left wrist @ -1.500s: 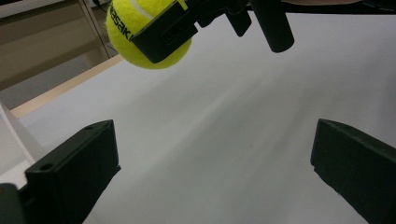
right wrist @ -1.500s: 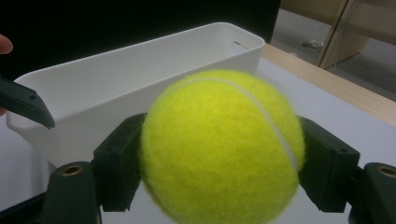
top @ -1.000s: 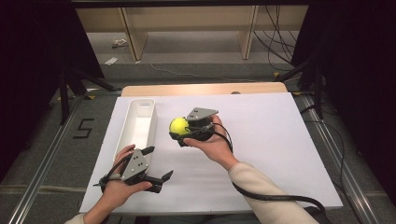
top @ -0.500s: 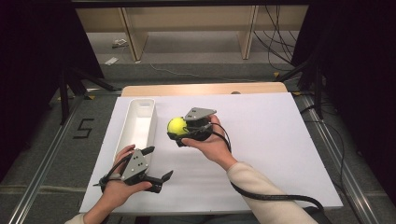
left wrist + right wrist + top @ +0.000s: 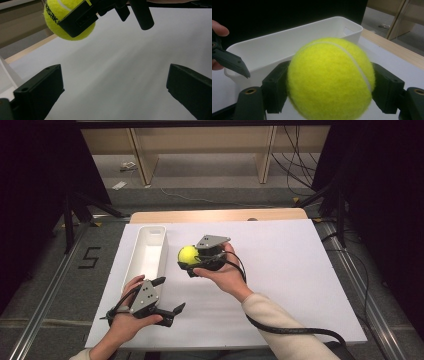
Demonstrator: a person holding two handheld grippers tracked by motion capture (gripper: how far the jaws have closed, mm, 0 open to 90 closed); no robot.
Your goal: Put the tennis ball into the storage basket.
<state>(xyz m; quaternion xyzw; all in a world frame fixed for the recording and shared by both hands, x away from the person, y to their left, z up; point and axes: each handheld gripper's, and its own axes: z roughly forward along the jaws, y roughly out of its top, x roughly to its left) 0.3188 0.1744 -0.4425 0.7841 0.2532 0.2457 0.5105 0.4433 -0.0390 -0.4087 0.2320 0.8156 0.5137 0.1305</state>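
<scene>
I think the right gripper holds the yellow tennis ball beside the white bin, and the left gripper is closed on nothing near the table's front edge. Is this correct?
Not quite. The left gripper is open, not closed: the left gripper view shows its jaws wide apart with nothing between them. The rest holds: the right gripper is shut on the yellow tennis ball, beside the white bin.

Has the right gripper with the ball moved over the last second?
Yes. The right gripper with the tennis ball has crept left, toward the white bin, narrowing the gap.
</scene>
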